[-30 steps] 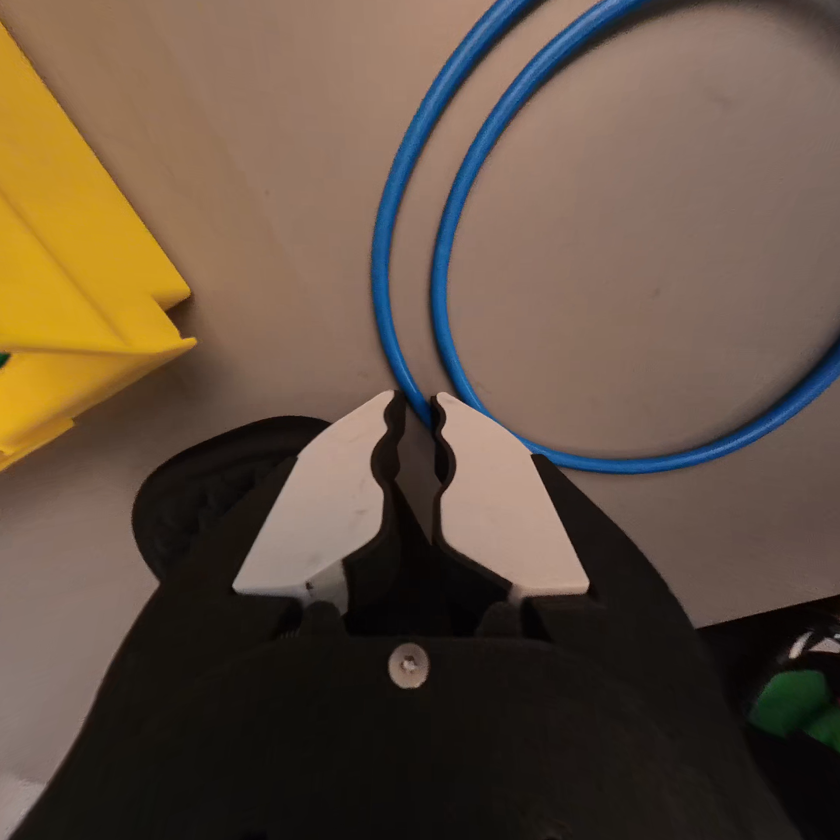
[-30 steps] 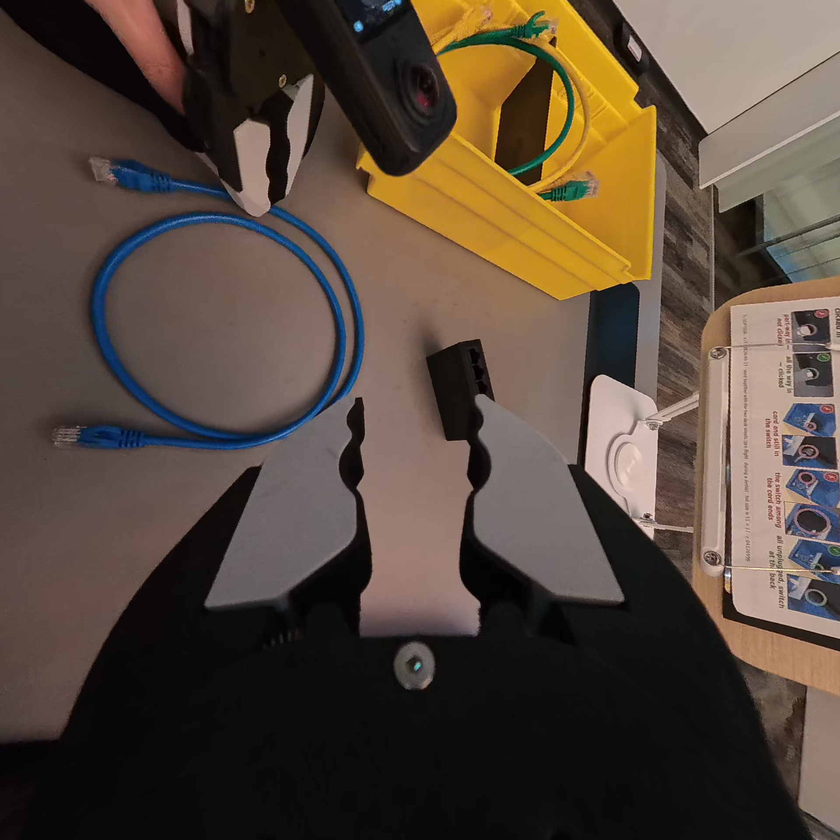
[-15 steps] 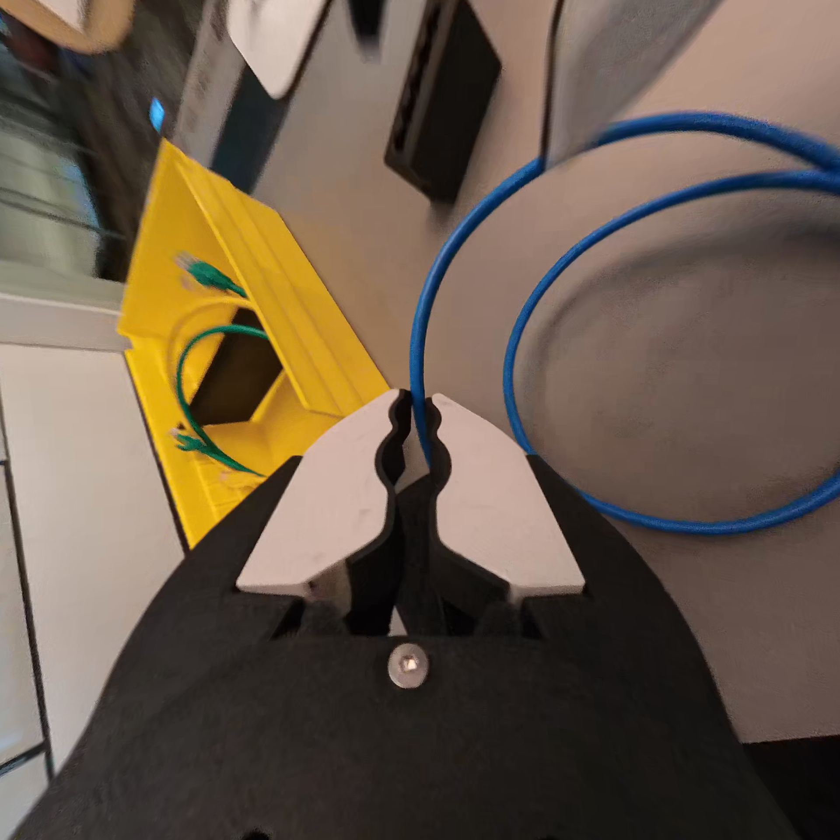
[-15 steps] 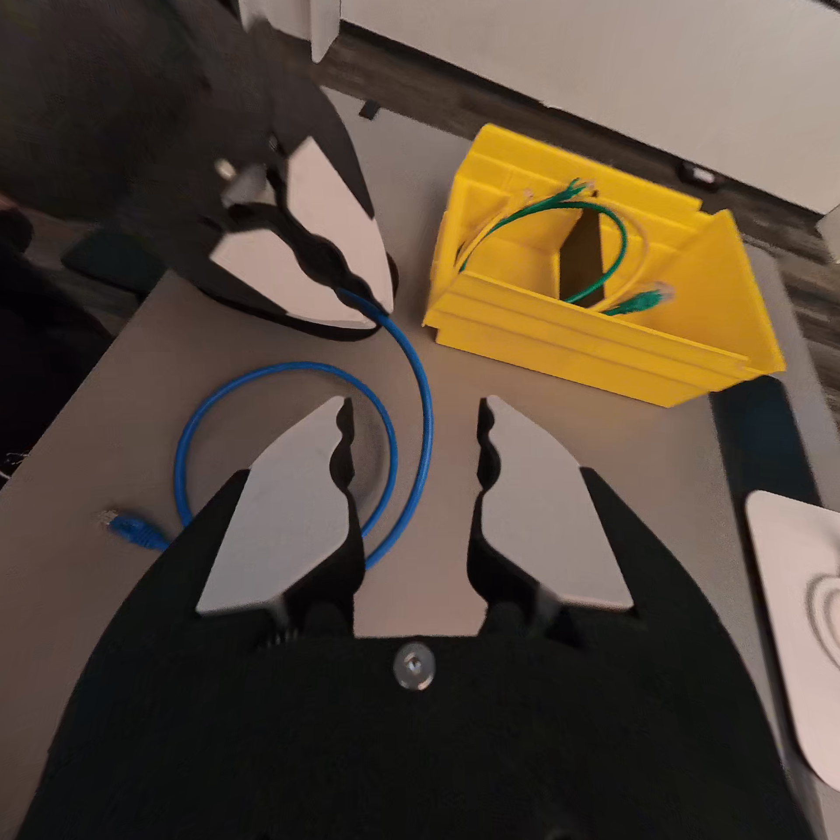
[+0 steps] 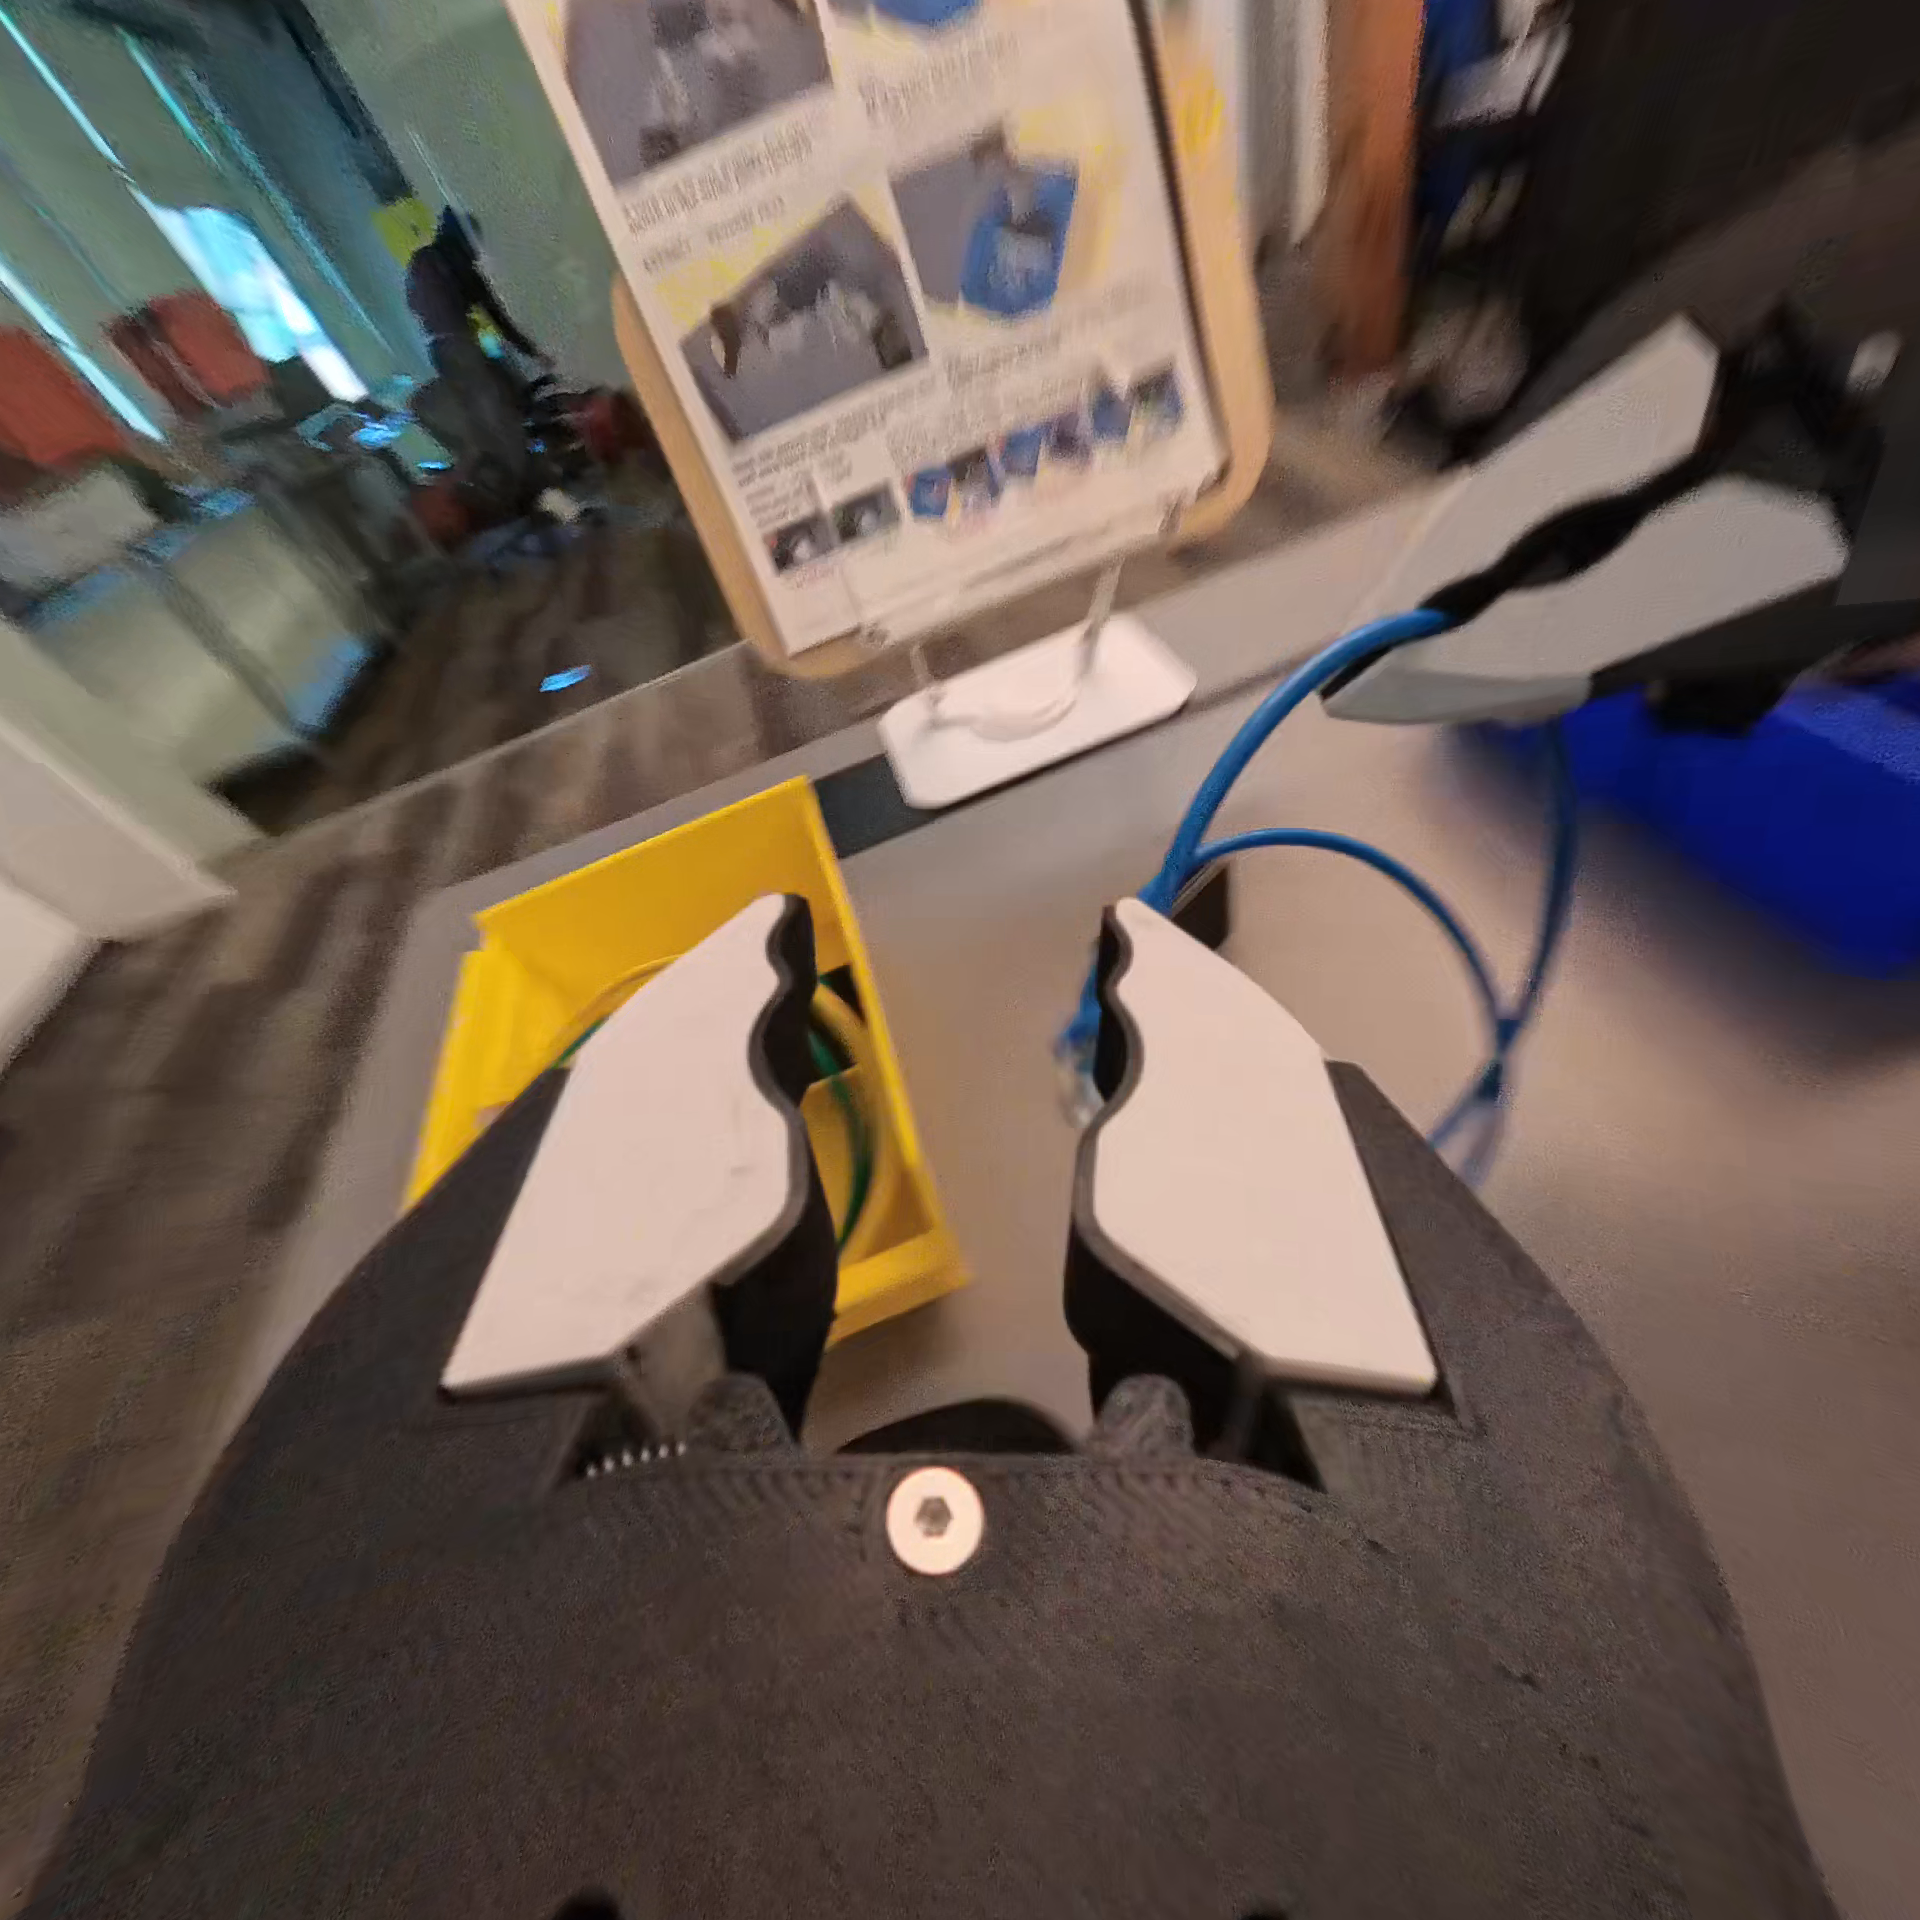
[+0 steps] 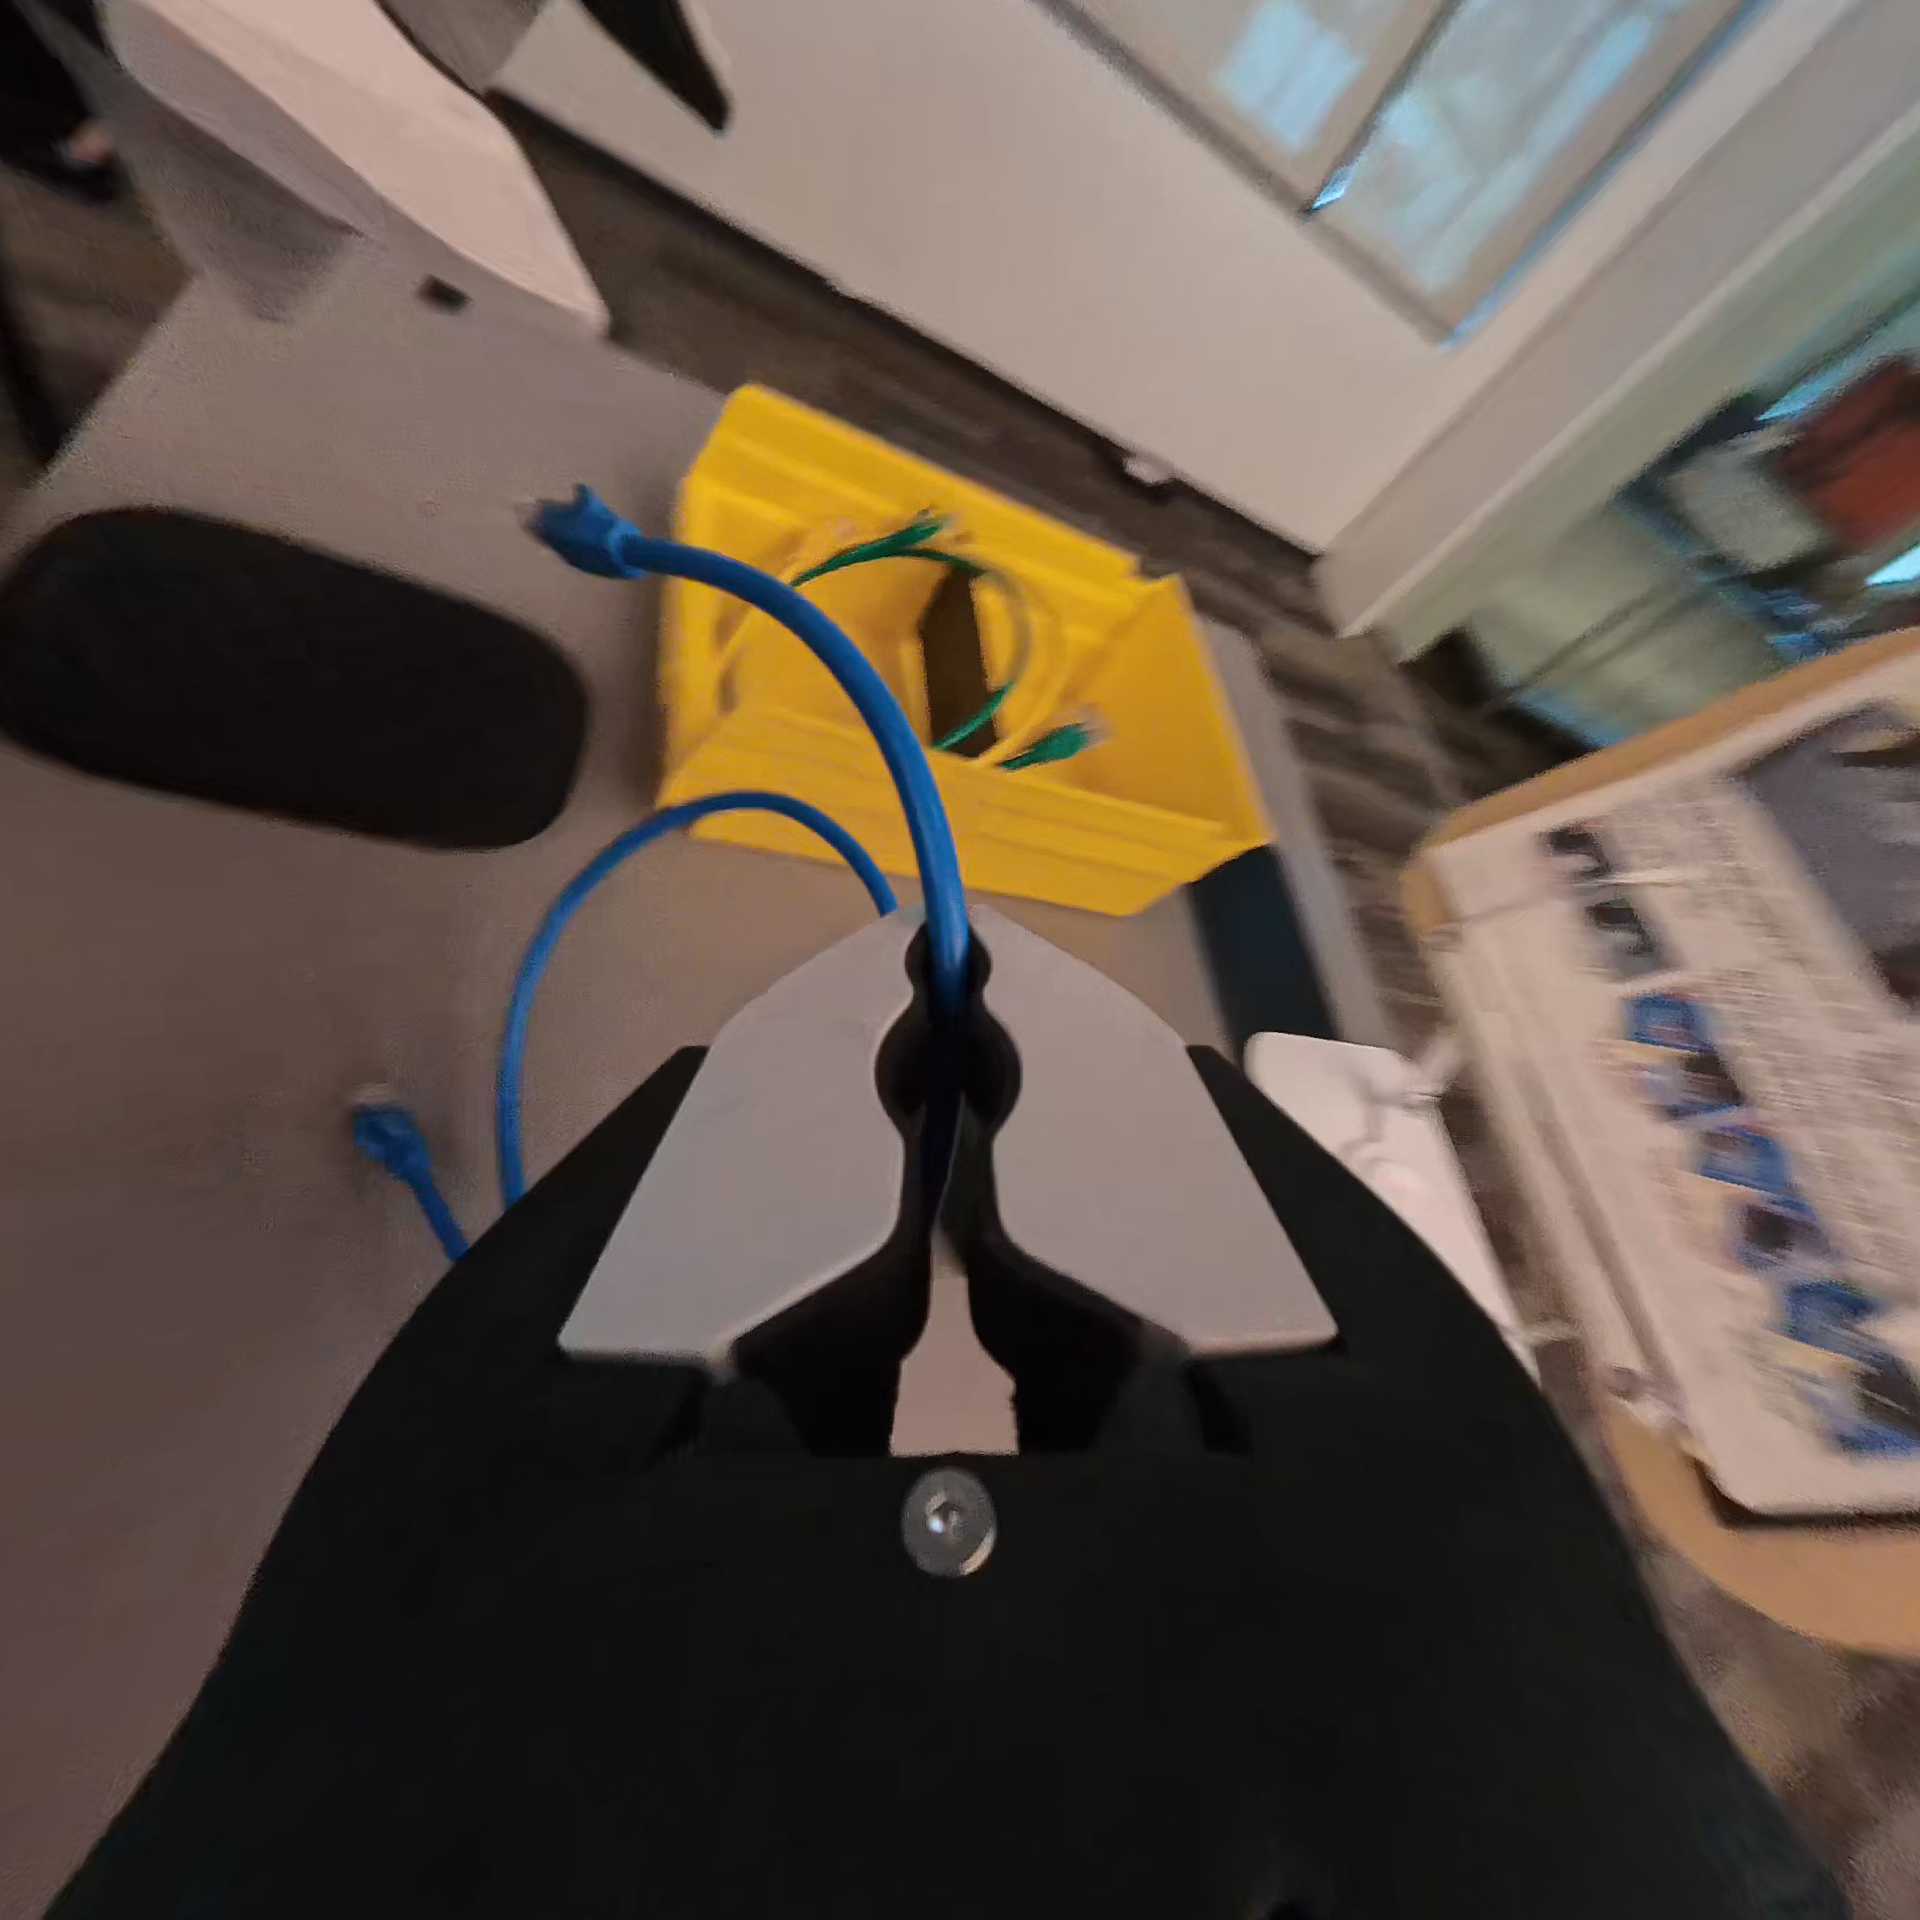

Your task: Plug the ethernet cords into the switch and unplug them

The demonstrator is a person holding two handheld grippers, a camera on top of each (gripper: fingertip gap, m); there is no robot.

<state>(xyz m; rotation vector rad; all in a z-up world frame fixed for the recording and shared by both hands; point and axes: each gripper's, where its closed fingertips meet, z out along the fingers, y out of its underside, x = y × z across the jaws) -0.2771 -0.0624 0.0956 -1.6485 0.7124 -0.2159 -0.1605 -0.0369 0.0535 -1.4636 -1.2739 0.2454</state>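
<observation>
A blue ethernet cord (image 6: 831, 665) is pinched in my right gripper (image 6: 940, 935), which is shut on it and holds it above the grey table (image 6: 260, 1039). One plug (image 6: 582, 530) sticks up in the air at the far end. The other plug (image 6: 390, 1138) lies on the table. In the left wrist view the right gripper (image 5: 1423, 623) holds the cord (image 5: 1242, 727) at the upper right. My left gripper (image 5: 951, 925) is open and empty, with a blue plug (image 5: 1075, 1049) hanging just by its right finger (image 5: 1226, 1143). A black corner, probably the switch (image 5: 1205, 899), shows behind that finger.
A yellow bin (image 6: 1091, 831) with green and yellow cords stands on the table; it also shows in the left wrist view (image 5: 644, 925). A black pad (image 6: 281, 675) lies left of it. An instruction sheet on a wooden board (image 5: 935, 312) stands on a white base (image 5: 1039, 696). A blue bin (image 5: 1766, 821) is at the right.
My left gripper has let go of the blue cord and opened. My right gripper has shut on the cord and lifted it off the table. Both views have tilted up.
</observation>
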